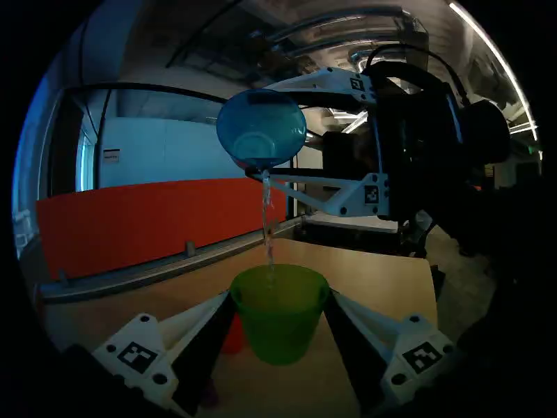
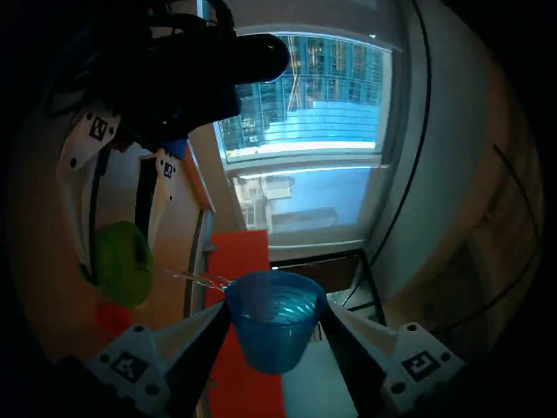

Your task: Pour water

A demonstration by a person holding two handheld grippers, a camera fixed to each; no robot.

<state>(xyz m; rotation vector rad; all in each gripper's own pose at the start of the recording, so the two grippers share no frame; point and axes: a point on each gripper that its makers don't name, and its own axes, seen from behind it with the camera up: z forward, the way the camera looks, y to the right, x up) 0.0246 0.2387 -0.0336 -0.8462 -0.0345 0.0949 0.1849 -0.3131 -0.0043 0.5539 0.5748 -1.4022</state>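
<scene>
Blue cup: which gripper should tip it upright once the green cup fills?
Right: the right gripper grips the tilted blue cup; the left gripper holds the green cup under the stream.

You have a light wooden table (image 1: 376,268) in the left gripper view, with a small red object (image 1: 234,336) resting on it. A metal rail (image 1: 174,259) runs along its far edge, backed by an orange partition (image 1: 139,223). A light strip (image 1: 487,49) glows overhead. In the right gripper view, your large window (image 2: 306,209) looks onto tall buildings (image 2: 327,76).
</scene>
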